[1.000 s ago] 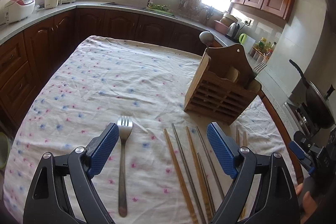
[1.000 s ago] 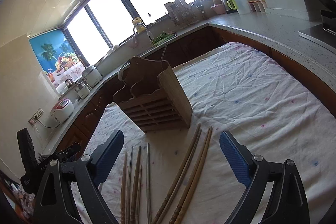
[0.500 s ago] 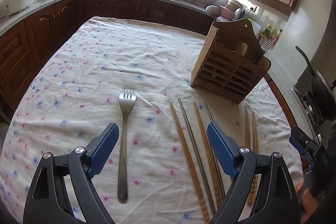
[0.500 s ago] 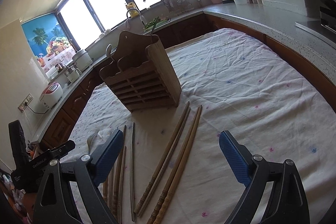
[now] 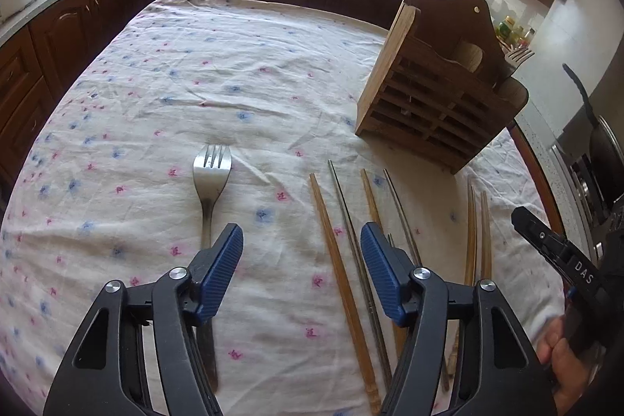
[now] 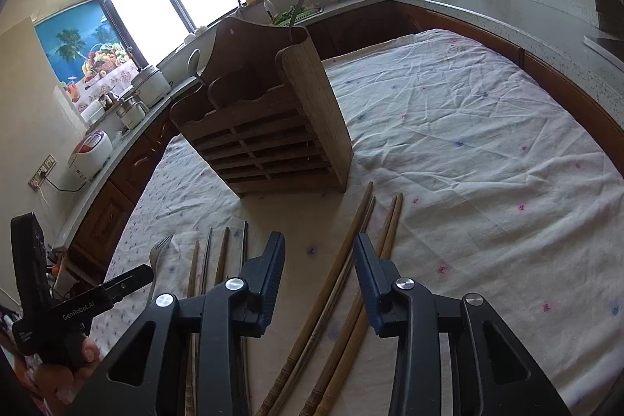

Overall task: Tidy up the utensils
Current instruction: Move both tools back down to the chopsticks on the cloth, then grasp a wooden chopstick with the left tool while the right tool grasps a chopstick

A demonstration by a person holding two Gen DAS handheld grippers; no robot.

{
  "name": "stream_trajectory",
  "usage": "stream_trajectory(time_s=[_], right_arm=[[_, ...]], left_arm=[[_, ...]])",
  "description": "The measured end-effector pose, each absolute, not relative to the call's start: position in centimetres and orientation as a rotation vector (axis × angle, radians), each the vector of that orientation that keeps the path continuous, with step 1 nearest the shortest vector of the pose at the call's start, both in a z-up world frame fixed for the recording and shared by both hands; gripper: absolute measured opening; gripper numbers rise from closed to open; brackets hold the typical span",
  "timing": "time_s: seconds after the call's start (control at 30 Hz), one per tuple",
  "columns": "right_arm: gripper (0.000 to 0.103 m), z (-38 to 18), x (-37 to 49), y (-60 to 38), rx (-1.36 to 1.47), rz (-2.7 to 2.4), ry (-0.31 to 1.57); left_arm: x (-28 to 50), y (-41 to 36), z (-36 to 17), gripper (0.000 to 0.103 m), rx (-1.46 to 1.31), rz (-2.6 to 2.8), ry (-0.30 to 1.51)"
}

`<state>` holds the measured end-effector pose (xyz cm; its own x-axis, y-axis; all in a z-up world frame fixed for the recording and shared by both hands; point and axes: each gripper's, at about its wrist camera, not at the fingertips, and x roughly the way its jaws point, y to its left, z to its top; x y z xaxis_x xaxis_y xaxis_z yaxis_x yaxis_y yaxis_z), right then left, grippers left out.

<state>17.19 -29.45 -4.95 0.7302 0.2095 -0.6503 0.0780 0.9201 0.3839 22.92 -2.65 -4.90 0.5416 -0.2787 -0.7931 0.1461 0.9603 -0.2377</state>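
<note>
Both grippers hover spread, empty: left gripper beside the fork; right gripper seemingly straddling a chopstick.

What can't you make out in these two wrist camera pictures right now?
- Left wrist view: the fork handle's middle, hidden under the left gripper.
- Both views: the chopsticks' near ends, cut off or covered by the right gripper.
- The wooden holder: its compartments' contents, walled off.

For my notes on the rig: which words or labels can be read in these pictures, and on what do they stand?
"DAS" on the right gripper, seen from the left wrist.
"GenRobot.AI" on the left gripper, seen from the right wrist.
Smaller print below "GenRobot.AI" is too blurred to read.
</note>
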Motion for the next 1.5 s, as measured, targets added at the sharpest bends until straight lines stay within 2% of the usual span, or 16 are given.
stream_trajectory(time_s=[0.2,0.43,0.63,0.77,0.93,1.0,1.03,1.07,1.13,1.5], right_arm=[[0.029,-6.6,19.9,-29.4,0.397,0.067,0.818],[0.027,-8.2,22.7,-29.7,0.386,0.037,0.884],[0.025,-8.5,24.4,-30.1,0.365,0.008,0.895],[0.026,-8.4,25.1,-29.8,0.330,0.003,0.898],[0.021,-8.3,25.8,-28.8,0.219,-0.017,0.899],[0.020,-8.2,26.4,-28.9,0.221,-0.010,0.903],[0.019,-8.2,26.6,-29.0,0.210,-0.009,0.908],[0.011,-8.2,26.7,-28.9,0.191,-0.009,0.914],[0.008,-8.2,26.4,-29.2,0.209,0.006,0.916],[0.005,-2.8,21.3,-30.3,0.363,0.072,0.758]], left_arm=[[24.3,-3.9,-5.8,0.056,-0.106,-0.256,1.015],[25.9,-4.9,-7.6,0.055,-0.078,-0.258,1.073],[26.4,-5.9,-7.7,0.052,-0.021,-0.257,1.055],[26.5,-6.5,-7.8,0.045,0.018,-0.261,1.043],[26.6,-6.9,-7.8,0.030,0.025,-0.289,1.032],[26.6,-7.0,-7.8,0.030,0.025,-0.293,1.033],[26.6,-7.0,-7.8,0.028,0.025,-0.297,1.032],[26.6,-7.0,-7.8,0.026,0.024,-0.302,1.031],[26.6,-7.0,-7.8,0.009,0.016,-0.318,1.033],[25.3,-5.1,-6.3,0.005,-0.074,-0.360,1.018]])
